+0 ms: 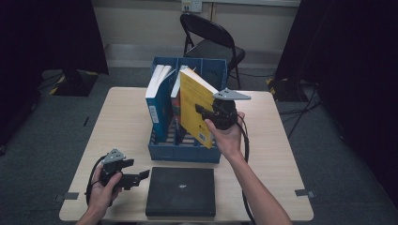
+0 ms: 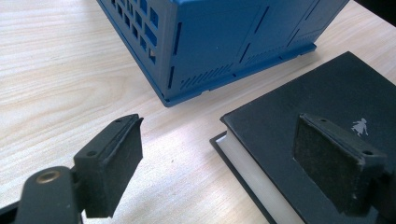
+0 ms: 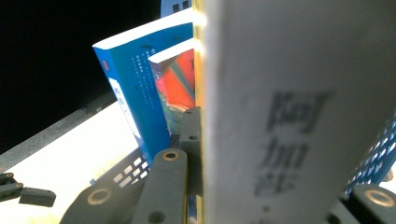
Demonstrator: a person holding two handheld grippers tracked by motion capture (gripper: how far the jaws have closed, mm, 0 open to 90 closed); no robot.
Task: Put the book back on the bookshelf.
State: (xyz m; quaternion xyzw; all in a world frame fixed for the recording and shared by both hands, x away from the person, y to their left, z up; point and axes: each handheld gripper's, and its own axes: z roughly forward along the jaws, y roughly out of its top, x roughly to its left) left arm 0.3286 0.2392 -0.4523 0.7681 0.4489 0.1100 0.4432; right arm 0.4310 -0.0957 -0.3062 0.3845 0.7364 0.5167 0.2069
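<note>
A person sits at a pale wooden worktop [image 1: 122,117], a tool in each hand. The right tool [image 1: 206,112] is clamped on a yellow book [image 1: 195,105], one jaw on each cover. The book is upright and tilted, its lower edge over the right part of a blue rack [image 1: 183,152] that stands in the middle of the worktop. In the right tool's own view the book's grey spine [image 3: 289,107], printed with blurred characters, sits between the jaws.

Two more books stand in the rack to the left of the yellow one: a blue book [image 1: 157,101] and, between them, a book with a red and orange cover [image 3: 177,88].

The left tool [image 1: 141,177] rests low near the front left corner of the worktop, its jaws wide apart and holding nothing. They point at a black book [image 1: 180,190] lying flat just in front of the rack. In the left tool's view one pad [image 2: 334,161] hovers over the black cover, the other pad [image 2: 116,163] over bare wood.

A folding chair [image 1: 211,40] stands beyond the worktop.
</note>
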